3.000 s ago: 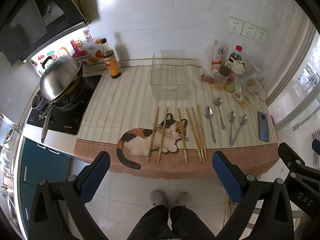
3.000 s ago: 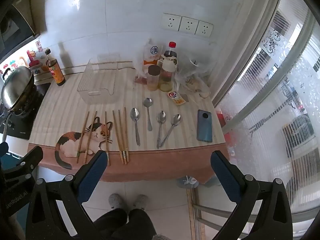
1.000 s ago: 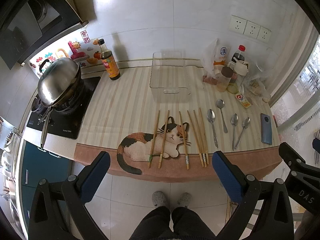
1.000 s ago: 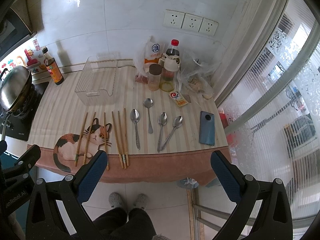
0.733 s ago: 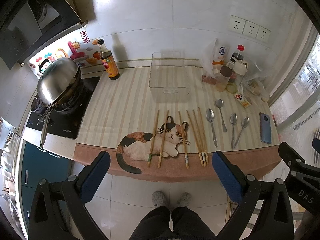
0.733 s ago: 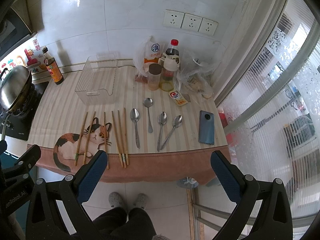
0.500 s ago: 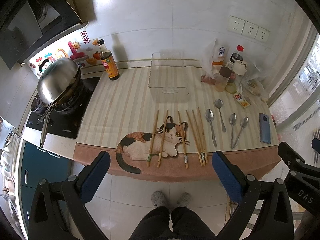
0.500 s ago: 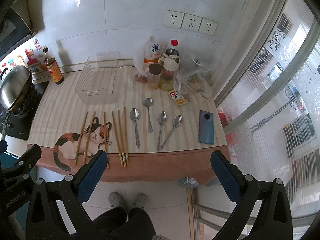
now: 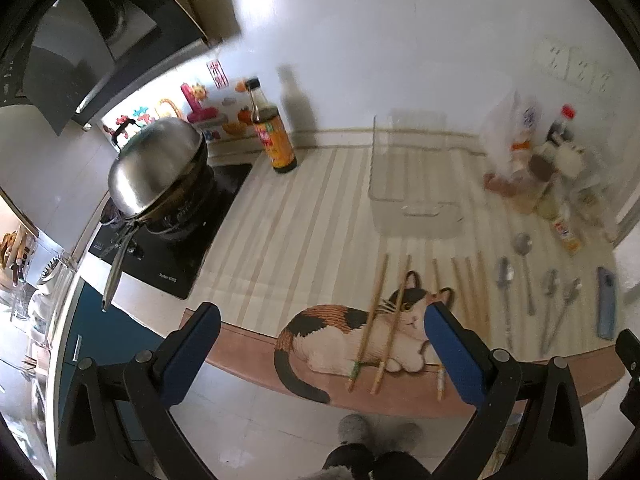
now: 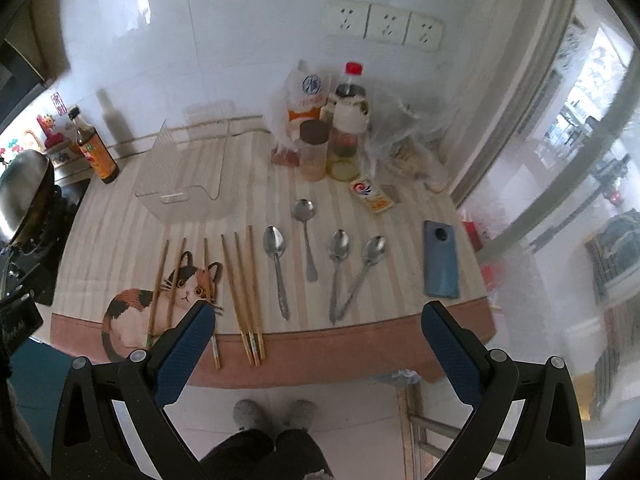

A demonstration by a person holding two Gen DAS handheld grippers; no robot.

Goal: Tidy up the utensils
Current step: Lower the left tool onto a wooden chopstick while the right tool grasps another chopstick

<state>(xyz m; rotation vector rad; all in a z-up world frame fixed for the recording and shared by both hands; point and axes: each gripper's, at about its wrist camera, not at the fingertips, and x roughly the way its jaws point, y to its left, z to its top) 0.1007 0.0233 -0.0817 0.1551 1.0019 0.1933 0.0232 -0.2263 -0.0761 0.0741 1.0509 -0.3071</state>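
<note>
- On the striped counter mat (image 10: 120, 248), six wooden chopsticks (image 10: 240, 280) lie side by side, tips towards the near edge, several crossing the printed cat (image 10: 184, 284).
- Just right of them, four metal spoons (image 10: 276, 264) lie bowls away from the edge, handles towards it.
- Behind the chopsticks, a clear plastic bin (image 10: 188, 176) stands empty, near the wall.
- Both tools hover off the counter's front edge: left gripper (image 9: 320, 344) with jaws spread wide and holding nothing, right gripper (image 10: 316, 340) likewise wide apart and empty.
- At the right end of the mat, a blue phone (image 10: 440, 260) lies flat; a cluster of jars and bottles (image 10: 340, 140) stands behind the spoons.
- Far left, a soy sauce bottle (image 9: 272, 136) stands beside a steel wok (image 9: 156, 164) on the stove.
</note>
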